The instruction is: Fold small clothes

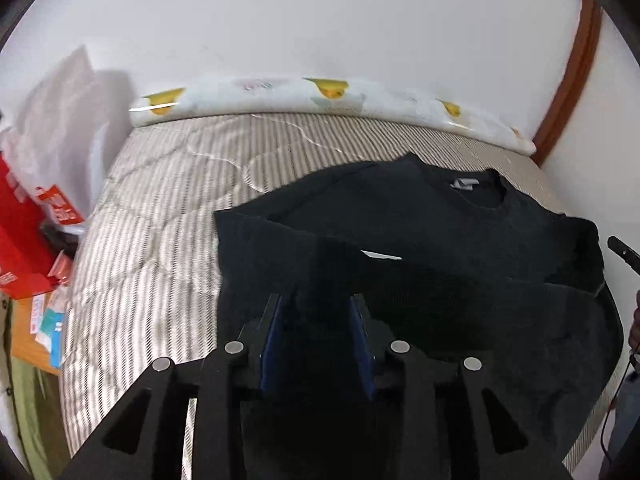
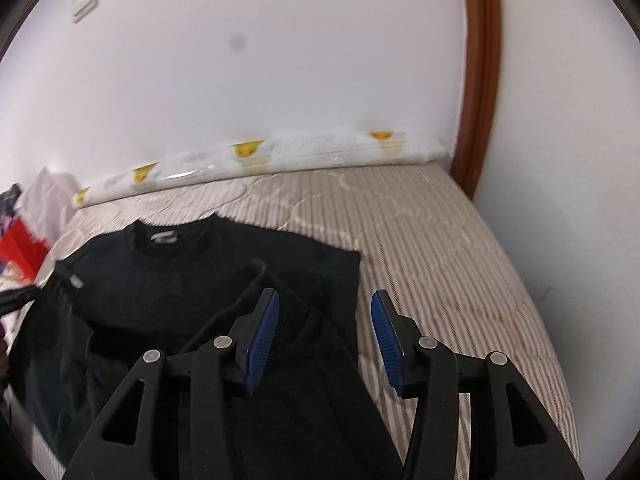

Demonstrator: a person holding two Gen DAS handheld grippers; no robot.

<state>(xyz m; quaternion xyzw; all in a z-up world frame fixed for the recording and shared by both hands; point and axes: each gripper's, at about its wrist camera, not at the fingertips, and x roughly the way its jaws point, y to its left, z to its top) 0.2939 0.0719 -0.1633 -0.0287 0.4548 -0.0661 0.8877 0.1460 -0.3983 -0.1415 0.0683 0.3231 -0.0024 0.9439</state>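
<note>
Two tools are in your hands, both over a black sweater (image 2: 180, 280) spread on the striped bed (image 2: 440, 248). Your left tool (image 1: 318, 308) has its jaws parted, hanging above dark cloth near the hem with nothing pinched. Your right tool (image 2: 326, 312) is spread wider, its blue pads (image 2: 262, 344) clear of the cuff lying between them. Neckline and label point toward the wall, where a duck-print roll (image 2: 260, 160) lies.

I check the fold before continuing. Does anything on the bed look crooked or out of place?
The black shirt lies uneven: one sleeve is folded diagonally over the body, bunched, not flat. Nothing looks spilled or damaged.
</note>
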